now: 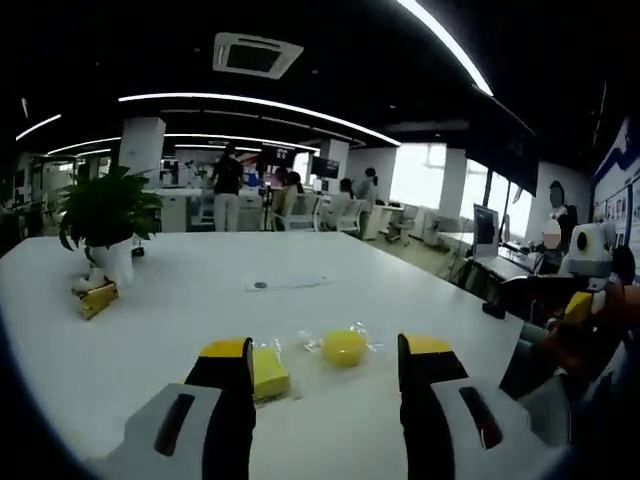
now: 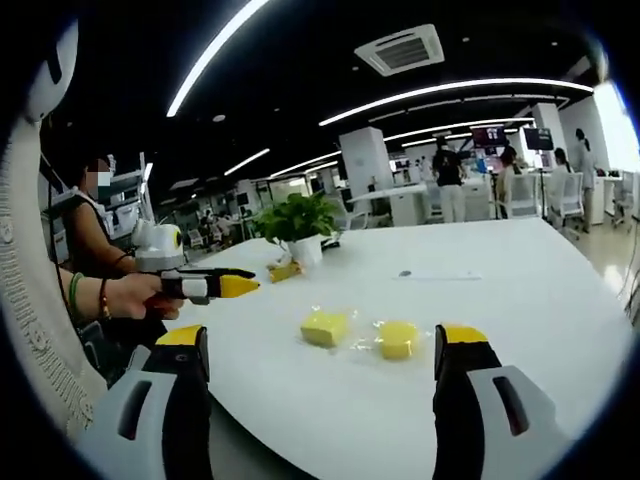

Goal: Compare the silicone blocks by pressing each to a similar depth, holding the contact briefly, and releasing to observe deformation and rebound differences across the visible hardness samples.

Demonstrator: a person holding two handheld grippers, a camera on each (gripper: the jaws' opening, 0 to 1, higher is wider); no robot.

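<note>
Nothing looks pressed yet: your 2 yellow silicone blocks, the square one (image 1: 269,373) and the rounded one (image 1: 344,347), lie side by side in clear wrap on the white worktop (image 1: 200,290). Your left hand-held gripper (image 1: 325,375) and right hand-held gripper (image 2: 320,350) hover near them, jaws apart. A potted green plant (image 1: 105,215) stands well apart; nothing blocks you.

square yellow block (image 2: 325,327), round yellow block (image 2: 398,339), side by side

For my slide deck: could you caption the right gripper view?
Open right gripper faces two yellow silicone blocks on a white table; another gripper enters from left.
</note>
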